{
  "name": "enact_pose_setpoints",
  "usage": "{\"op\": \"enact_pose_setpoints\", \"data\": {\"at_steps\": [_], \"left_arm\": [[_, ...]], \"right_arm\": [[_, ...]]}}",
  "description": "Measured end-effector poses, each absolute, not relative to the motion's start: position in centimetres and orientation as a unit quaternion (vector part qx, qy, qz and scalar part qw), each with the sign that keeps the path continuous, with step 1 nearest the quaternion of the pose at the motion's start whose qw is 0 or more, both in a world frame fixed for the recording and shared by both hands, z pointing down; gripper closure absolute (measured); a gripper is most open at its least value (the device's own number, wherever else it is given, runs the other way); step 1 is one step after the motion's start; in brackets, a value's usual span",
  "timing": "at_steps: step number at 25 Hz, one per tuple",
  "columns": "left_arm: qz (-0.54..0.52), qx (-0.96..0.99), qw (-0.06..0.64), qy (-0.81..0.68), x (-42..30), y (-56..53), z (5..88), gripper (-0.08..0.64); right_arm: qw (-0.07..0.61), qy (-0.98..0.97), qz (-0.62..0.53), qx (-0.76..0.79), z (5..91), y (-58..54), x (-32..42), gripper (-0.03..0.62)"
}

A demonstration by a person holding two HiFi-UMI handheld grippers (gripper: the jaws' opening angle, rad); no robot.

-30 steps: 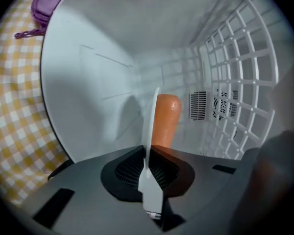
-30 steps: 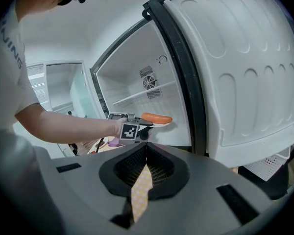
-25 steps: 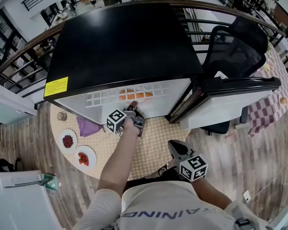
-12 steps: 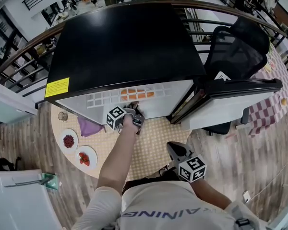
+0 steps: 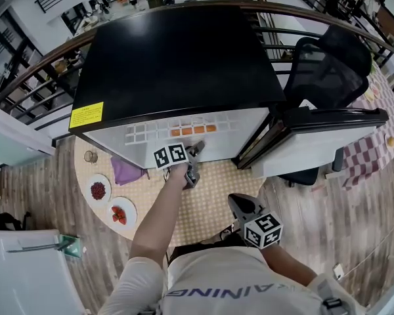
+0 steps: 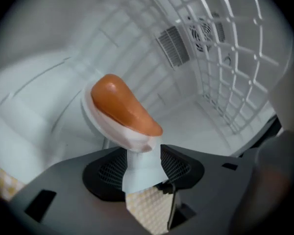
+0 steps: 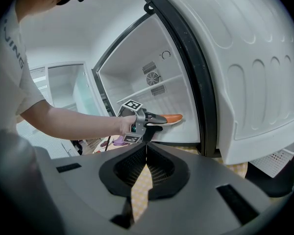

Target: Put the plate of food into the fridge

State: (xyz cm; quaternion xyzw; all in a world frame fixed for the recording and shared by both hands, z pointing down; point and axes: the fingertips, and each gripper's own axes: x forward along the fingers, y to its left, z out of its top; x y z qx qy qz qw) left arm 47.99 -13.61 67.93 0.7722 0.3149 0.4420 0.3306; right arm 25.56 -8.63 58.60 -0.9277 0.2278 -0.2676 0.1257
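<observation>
A white plate [image 6: 118,131] with an orange piece of food [image 6: 122,106] rests on the white floor inside the fridge [image 6: 206,126]. My left gripper [image 6: 142,165] reaches into the fridge. Its jaws are opening, with the plate's rim between the parted pads [image 6: 174,163]. From the head view the orange food [image 5: 194,130] shows through the wire shelf, just beyond the left gripper [image 5: 196,152]. The right gripper view shows the left gripper [image 7: 154,119] at the plate [image 7: 172,118]. My right gripper [image 5: 240,202] hangs back near my body, shut and empty, its pads [image 7: 155,165] together.
The fridge has a black top [image 5: 177,58], and its door [image 5: 315,136] stands open to the right. A round table [image 5: 210,195] with a woven mat carries two plates of red food [image 5: 98,190] [image 5: 120,212], a purple cloth [image 5: 126,171] and a glass [image 5: 90,156]. A black office chair [image 5: 322,64] stands behind the door.
The left gripper has shifted a little further in toward the fridge and turned slightly. The right gripper has stayed where it was.
</observation>
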Motion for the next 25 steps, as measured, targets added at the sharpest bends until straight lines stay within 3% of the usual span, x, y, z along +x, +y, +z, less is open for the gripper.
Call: {"op": "enact_pose_setpoints", "data": {"at_steps": [3,8,11,16,22,25], "left_arm": [[0.463,0.783,0.248,0.332,46.8,-13.6,68.5,0.354],[0.485,0.791,0.185,0.324,46.1,-14.6,69.0,0.366],[0.491,0.794,0.147,0.327,45.6,-15.1,68.9,0.439],[0.46,0.81,0.173,0.321,44.8,-16.5,67.3,0.546],[0.387,0.817,0.249,0.349,41.6,-18.0,63.0,0.551],[0.351,0.827,0.253,0.359,39.8,-19.0,60.8,0.551]], "right_arm": [[0.126,0.231,-0.266,-0.927,58.5,-8.9,25.7,0.569],[0.128,0.238,-0.263,-0.926,58.3,-9.6,25.6,0.569],[0.13,0.241,-0.265,-0.925,58.4,-9.8,25.4,0.569],[0.132,0.241,-0.263,-0.925,58.3,-9.9,25.5,0.569],[0.128,0.245,-0.254,-0.927,57.9,-10.1,26.5,0.569],[0.126,0.25,-0.246,-0.928,57.3,-10.5,27.1,0.569]]}}
